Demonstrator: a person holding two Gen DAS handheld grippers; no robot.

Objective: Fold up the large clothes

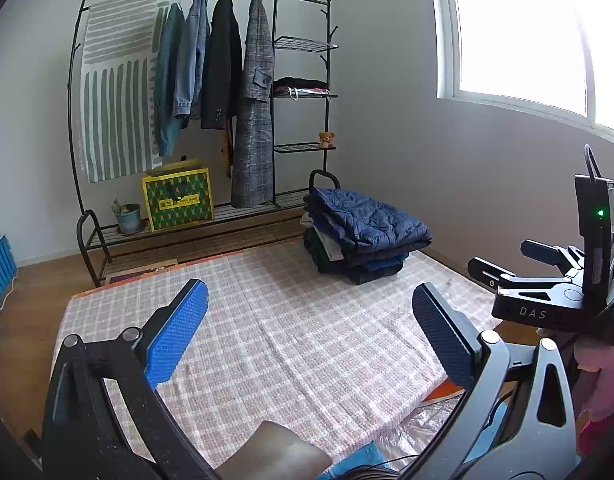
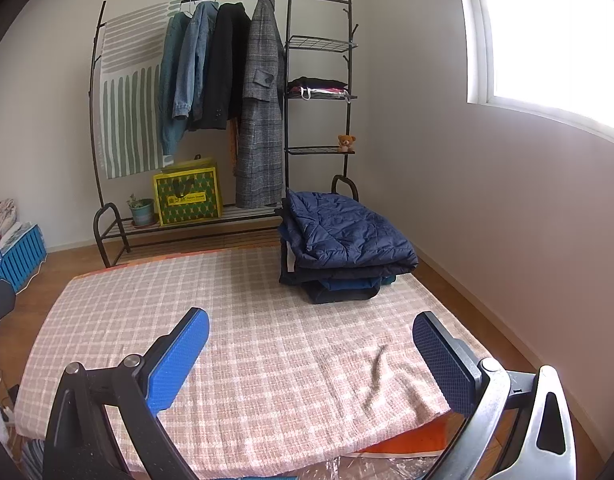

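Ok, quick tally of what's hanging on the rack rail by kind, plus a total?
Denim or teal jackets: 2, teal jacket, denim jacket
Black coat: 1
Grey plaid coat: 1
Striped cloth: 1
Total: 5
Both tools are open and hold nothing: left tool, right tool.

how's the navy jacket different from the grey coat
The navy jacket is folded flat atop a pile on the mat; the grey coat hangs full length on the rack. The jacket is plain and quilted; the coat is checked. Both are outerwear.
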